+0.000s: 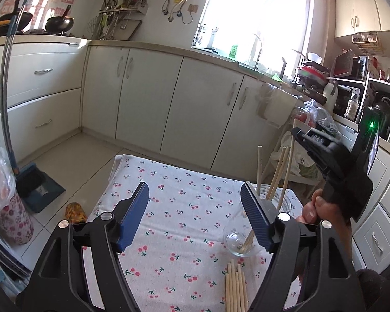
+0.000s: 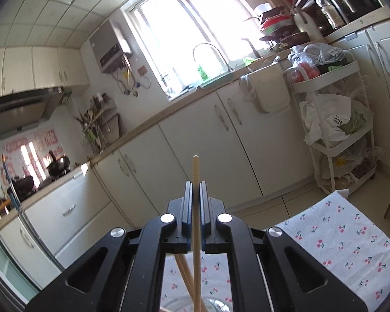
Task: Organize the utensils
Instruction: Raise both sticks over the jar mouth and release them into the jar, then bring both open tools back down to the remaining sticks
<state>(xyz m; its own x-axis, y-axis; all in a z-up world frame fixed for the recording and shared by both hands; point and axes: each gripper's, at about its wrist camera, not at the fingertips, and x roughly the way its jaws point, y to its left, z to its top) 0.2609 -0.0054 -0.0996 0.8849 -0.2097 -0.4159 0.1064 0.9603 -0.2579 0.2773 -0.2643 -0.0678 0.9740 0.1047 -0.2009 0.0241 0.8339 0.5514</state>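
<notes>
The chopstick (image 2: pixel 195 208) is pinched upright in our right hand-held gripper (image 2: pixel 195 189), its lower end over the jar (image 1: pixel 270 202) just below (others already lean inside). We lower it straight, then release. Our left hand-held gripper (image 1: pixel 195 208) gapes wide, empty, loose chopsticks (image 1: pixel 236 290) beneath it.

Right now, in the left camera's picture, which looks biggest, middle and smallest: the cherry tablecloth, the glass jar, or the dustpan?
1. Cherry tablecloth, biggest by far.
2. Dustpan.
3. Glass jar, smallest, though the tool hides part of it.
The dustpan lies farther from the camera, so their true sizes stay unsure.
</notes>
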